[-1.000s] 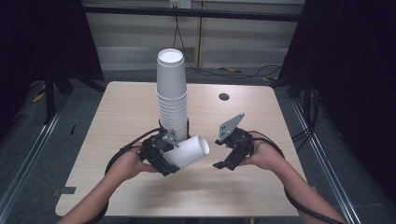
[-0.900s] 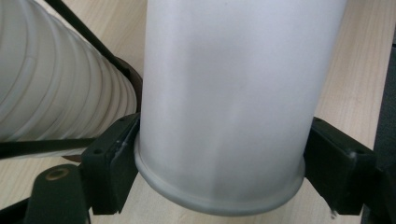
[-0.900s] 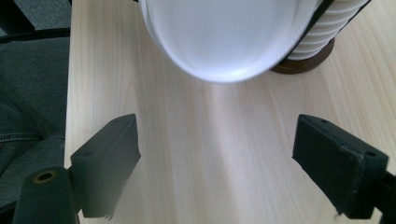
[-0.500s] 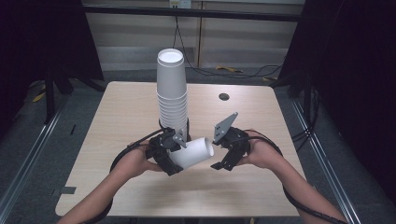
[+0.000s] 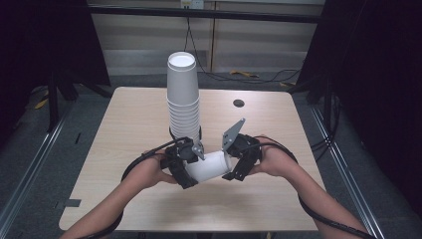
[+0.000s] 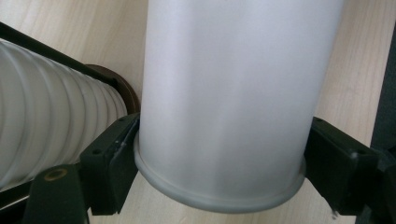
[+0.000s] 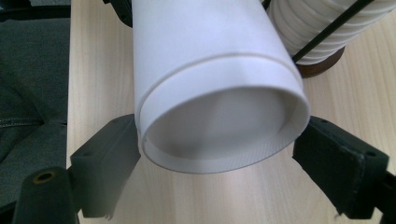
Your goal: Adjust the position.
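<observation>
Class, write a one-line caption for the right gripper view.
White cup, base end toward the camera, between the right gripper's black fingers.

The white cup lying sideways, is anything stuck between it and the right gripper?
No. The white cup, clamped at its rim by the left gripper, points its base between the right gripper's open jaws with nothing visible between.

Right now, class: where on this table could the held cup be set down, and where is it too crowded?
Free: the table left of the cup stack, the stretch right of it around the small dark disc, and the near edge below both forearms. Crowded: the middle, where the left gripper grips the white cup and the right gripper flanks its other end.
</observation>
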The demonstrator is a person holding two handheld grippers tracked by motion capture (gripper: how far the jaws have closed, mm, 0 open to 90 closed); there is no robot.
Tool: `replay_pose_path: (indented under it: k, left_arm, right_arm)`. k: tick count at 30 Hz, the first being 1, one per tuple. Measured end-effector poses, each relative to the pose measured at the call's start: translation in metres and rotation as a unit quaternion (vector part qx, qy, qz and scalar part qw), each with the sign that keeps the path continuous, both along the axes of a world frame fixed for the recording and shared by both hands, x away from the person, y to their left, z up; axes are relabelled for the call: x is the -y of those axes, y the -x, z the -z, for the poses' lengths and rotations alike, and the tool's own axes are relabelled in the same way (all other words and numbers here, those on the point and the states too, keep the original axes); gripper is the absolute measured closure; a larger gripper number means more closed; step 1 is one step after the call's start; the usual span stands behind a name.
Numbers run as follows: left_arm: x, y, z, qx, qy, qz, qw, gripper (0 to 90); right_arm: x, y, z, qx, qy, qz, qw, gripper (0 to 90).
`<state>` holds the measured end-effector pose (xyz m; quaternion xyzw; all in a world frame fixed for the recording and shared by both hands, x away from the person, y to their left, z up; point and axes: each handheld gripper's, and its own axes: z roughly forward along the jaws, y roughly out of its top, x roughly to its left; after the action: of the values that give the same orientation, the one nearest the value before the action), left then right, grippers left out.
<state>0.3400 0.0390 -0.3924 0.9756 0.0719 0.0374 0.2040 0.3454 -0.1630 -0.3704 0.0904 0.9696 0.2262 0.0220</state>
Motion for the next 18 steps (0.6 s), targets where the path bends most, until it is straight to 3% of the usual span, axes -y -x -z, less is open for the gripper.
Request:
replay_pose_path:
  k: [10,14,18]
  left_arm:
    - [0.007,0.0,0.001,-0.004,-0.006,0.009,0.9999,18.4]
    - [0.008,0.0,0.001,-0.007,-0.018,0.013,0.9997,18.4]
    - [0.011,0.0,0.001,-0.006,-0.019,0.017,0.9997,18.1]
  right_arm:
    - [-0.008,-0.001,0.0,-0.007,0.01,-0.008,0.9999,15.0]
    - [-0.011,-0.001,0.001,-0.006,0.013,-0.016,0.9998,15.8]
    - [-0.012,0.0,0.001,-0.012,0.009,-0.016,0.9998,21.0]
